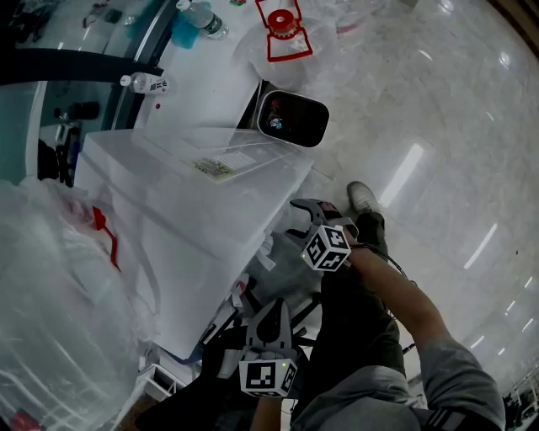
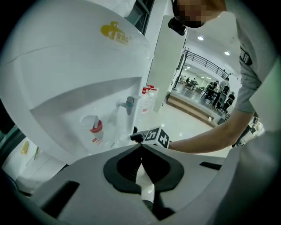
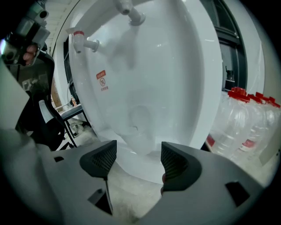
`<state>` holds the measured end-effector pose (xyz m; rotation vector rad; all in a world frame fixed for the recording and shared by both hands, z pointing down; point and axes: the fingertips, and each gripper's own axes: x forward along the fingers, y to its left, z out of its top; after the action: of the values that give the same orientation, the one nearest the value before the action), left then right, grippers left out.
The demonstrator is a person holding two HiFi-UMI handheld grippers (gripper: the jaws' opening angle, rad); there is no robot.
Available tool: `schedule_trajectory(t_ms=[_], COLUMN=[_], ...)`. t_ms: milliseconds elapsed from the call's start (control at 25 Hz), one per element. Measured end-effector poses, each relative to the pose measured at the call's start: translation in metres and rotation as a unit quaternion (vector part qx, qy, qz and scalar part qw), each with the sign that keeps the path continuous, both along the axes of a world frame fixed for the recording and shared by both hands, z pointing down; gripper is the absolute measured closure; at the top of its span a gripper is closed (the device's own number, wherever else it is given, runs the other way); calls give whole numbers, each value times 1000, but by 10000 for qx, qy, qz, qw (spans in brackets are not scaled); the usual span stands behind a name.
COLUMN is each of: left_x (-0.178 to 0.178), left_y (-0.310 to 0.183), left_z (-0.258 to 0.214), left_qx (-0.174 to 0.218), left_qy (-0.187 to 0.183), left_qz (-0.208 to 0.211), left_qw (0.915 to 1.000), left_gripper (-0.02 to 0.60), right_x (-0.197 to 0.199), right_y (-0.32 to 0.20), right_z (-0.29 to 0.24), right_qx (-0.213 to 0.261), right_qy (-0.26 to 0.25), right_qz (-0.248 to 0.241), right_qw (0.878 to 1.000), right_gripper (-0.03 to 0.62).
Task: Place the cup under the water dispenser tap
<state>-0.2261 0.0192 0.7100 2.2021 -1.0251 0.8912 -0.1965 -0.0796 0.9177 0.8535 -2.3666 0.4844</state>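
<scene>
A pale, see-through cup (image 3: 139, 125) stands upright on the ledge inside the white water dispenser's recess (image 3: 175, 79), below the taps. The red-marked tap (image 3: 85, 41) is up to the left and a second tap (image 3: 131, 13) is at the top. My right gripper (image 3: 138, 154) is open, its pads on either side of the cup's line and apart from it. From the head view the right gripper (image 1: 296, 220) reaches in at the dispenser's front (image 1: 194, 194). My left gripper (image 2: 141, 147) hangs back, shut and holding nothing, and looks at the red tap (image 2: 94, 125) and blue tap (image 2: 128, 104).
Several large water bottles with red caps (image 3: 246, 118) stand to the right of the dispenser. Clear plastic bags (image 1: 50, 286) bulge at the left. A dark chair (image 3: 48, 118) stands on the left. The person's shoe (image 1: 362, 198) rests on the glossy floor.
</scene>
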Motion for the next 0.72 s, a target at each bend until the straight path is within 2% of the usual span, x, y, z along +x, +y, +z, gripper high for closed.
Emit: schedule_trajectory(t_ms=[280, 440, 520, 720], left_x=[5, 10, 14, 16], left_y=[-10, -15, -17, -20], left_z=[-21, -34, -40, -67], left_qx=[161, 277, 342, 503], left_qy=[82, 137, 198, 260], left_qz=[7, 43, 97, 102], left_qw=[9998, 9995, 9992, 9983], left_gripper=[571, 571, 571, 571], right_x=[24, 35, 40, 49], right_y=[15, 16, 17, 29], right_z=[-27, -48, -60, -105], right_qx=[-59, -38, -27, -10], right_qy=[14, -53, -65, -223], right_qz=[261, 494, 614, 814], right_qw=[9996, 9988, 9981, 9964], right_gripper=[295, 360, 427, 509])
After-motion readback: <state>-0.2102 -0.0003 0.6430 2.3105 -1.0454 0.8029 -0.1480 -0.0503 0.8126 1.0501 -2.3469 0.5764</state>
